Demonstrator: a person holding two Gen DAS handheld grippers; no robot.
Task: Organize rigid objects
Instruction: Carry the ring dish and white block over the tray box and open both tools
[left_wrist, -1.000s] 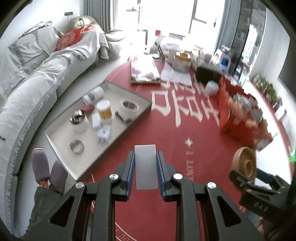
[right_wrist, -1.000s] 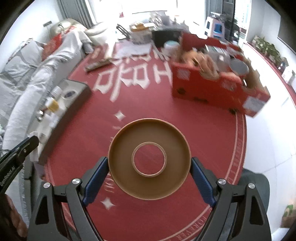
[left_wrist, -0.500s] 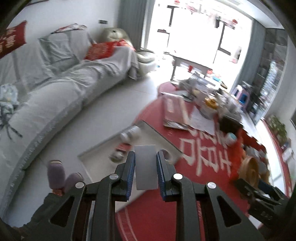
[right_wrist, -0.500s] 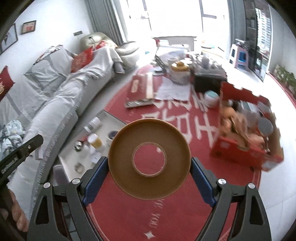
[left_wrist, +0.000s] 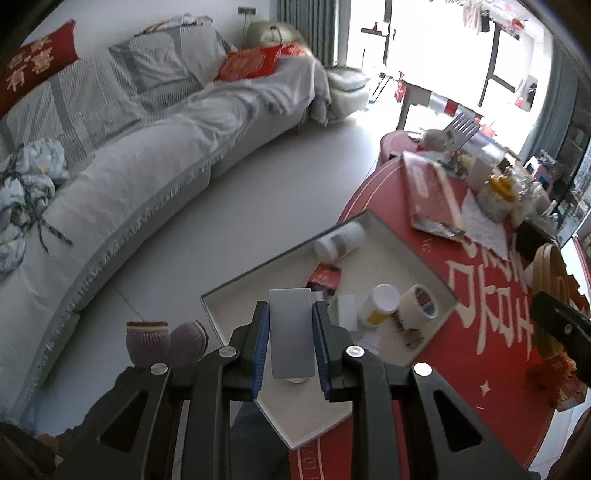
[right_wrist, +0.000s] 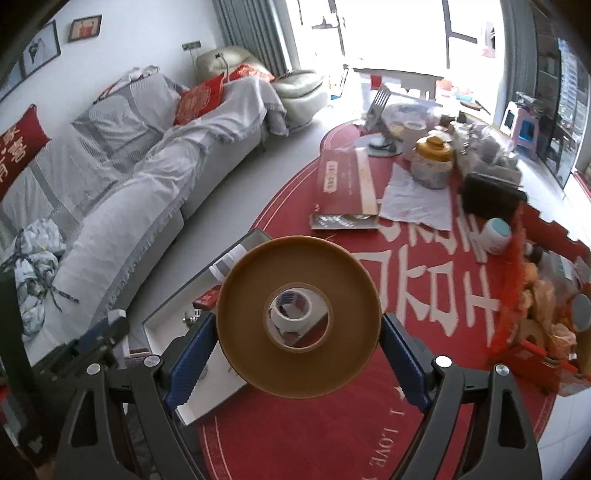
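My left gripper (left_wrist: 290, 314) is shut on a flat grey rectangular plate (left_wrist: 290, 339), held over the near end of a shallow white tray (left_wrist: 391, 254) on the floor. The tray holds a lying white bottle (left_wrist: 340, 240), a red packet (left_wrist: 325, 277), a yellow-labelled jar (left_wrist: 380, 302) and a white tape roll (left_wrist: 421, 301). My right gripper (right_wrist: 297, 350) is shut on a big brown tape roll (right_wrist: 299, 280), held flat-on over the tray's (right_wrist: 221, 384) right side. Through its hole the white tape roll (right_wrist: 291, 310) shows. The brown roll (left_wrist: 550, 280) also appears at the left wrist view's right edge.
A grey sofa (left_wrist: 129, 177) curves along the left. The round red rug (right_wrist: 424, 295) carries a red cardboard box (right_wrist: 517, 288) full of things, a long flat package (right_wrist: 343, 192), papers and jars. A person's feet in purple slippers (left_wrist: 162, 339) stand beside the tray.
Both grippers have swung left from over the red rug to over the tray, with the sofa coming into view. Each keeps its hold: the grey plate and the brown tape roll.
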